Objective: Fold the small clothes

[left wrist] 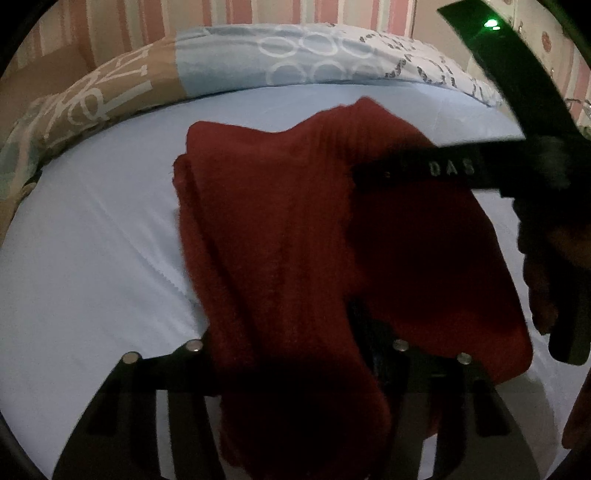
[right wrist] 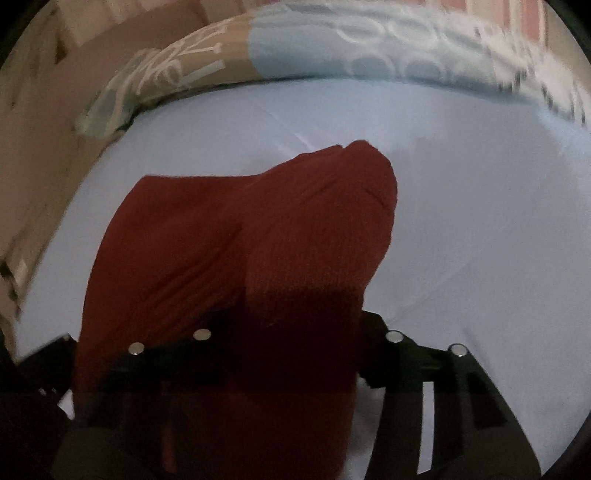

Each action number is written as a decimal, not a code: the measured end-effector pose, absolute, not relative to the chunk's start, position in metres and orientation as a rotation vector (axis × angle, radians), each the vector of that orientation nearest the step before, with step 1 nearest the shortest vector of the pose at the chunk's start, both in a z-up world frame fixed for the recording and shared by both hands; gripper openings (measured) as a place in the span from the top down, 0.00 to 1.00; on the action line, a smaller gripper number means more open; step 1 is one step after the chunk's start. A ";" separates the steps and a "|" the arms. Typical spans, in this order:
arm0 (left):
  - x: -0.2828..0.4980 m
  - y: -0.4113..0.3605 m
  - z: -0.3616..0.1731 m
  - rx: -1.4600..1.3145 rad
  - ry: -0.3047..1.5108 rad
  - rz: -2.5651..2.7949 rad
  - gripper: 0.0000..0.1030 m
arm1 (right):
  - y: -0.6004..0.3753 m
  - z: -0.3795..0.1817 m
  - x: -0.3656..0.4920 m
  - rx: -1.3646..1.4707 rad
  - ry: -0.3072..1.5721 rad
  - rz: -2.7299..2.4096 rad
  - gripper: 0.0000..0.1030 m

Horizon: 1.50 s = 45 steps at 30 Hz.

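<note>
A dark red knitted garment lies bunched on the light blue bed sheet. Its near end fills the gap between the fingers of my left gripper, which is shut on it. A black finger of the right gripper reaches in from the right and rests on the garment's far right part. In the right wrist view the same red garment rises in a fold, drapes over the left finger and is pinched in my right gripper.
A rolled quilt in tan and pale blue with ring patterns runs along the far edge of the bed, seen also as the quilt. A pink striped wall stands behind. Bare sheet spreads to the right.
</note>
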<state>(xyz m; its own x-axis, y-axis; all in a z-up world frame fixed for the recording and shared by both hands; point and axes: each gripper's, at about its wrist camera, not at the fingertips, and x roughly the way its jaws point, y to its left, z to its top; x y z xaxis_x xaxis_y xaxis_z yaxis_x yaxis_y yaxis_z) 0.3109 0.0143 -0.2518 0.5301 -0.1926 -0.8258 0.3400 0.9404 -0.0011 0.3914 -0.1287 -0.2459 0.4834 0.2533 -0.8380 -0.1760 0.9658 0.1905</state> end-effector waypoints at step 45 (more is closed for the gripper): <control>0.046 -0.056 -0.179 0.171 0.928 -0.232 0.11 | -0.223 -0.145 0.015 0.018 0.814 0.004 0.03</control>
